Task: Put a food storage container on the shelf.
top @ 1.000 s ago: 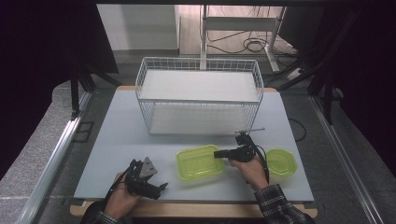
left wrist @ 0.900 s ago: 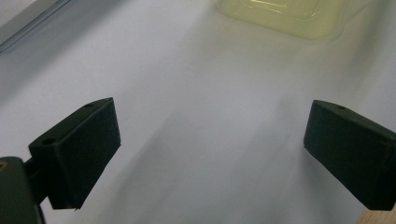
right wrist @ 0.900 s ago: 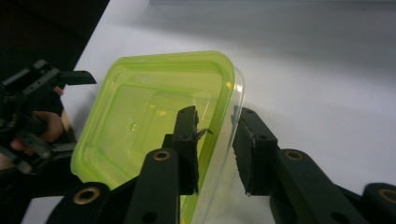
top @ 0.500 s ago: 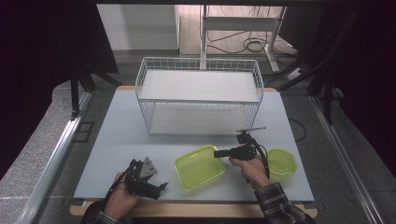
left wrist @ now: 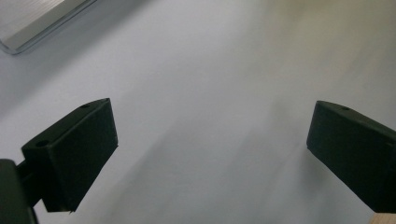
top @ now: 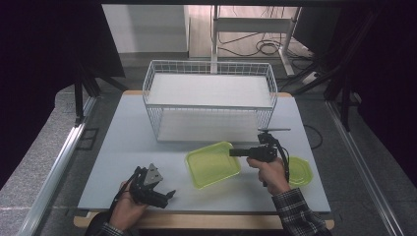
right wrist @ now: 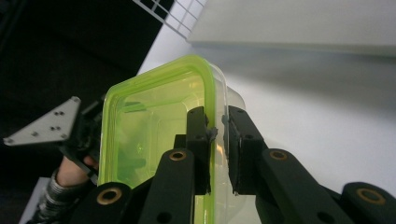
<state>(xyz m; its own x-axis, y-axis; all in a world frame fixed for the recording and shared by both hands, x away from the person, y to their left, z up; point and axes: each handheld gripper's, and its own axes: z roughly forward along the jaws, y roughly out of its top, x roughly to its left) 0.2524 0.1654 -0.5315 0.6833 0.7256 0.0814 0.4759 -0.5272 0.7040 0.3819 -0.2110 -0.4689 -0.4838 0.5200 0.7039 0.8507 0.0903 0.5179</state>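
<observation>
A clear food container with a lime-green rim (top: 212, 163) hangs tilted just above the table, right of centre. My right gripper (top: 232, 152) holds it by its right wall. In the right gripper view the two pads of that gripper (right wrist: 217, 126) pinch the container (right wrist: 149, 121) wall just below the rim, one inside and one outside. Those jaws have just been closing on that wall. My left gripper (top: 166, 195) rests near the table's front left, jaws wide apart. The left gripper view has nothing but bare table between the jaws of that gripper (left wrist: 210, 149).
A white wire basket (top: 209, 63) stands at the back middle of the grey table (top: 123, 137). A lime-green lid (top: 298, 170) lies flat right of my right hand. The table's front edge runs just below both hands.
The right gripper has risen a little, and the container has come up off the table and tilted. The left gripper has stayed where it was.
</observation>
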